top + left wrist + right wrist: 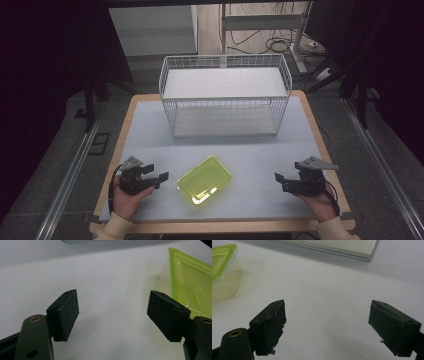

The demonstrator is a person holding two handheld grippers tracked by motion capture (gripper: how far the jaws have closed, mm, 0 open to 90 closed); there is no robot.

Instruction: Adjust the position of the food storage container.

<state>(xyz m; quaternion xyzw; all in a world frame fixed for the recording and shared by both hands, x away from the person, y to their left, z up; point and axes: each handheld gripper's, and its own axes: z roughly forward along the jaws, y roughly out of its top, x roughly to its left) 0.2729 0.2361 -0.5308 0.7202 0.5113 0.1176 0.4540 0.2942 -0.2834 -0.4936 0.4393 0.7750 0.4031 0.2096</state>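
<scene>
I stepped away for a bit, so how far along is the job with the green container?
Nothing looks done yet. The green container sits lid-on at the table's near middle, between the left tongs and right tongs, untouched. Both tongs are open and empty, resting at either side. The white wire rack behind holds nothing. Gripping and moving the container all seems left to do.

Box [204, 179] on table [150, 130], lower centre of the high view; left gripper [159, 178] just left, right gripper [279, 179] well right; basket [225, 95] above, centre.
</scene>
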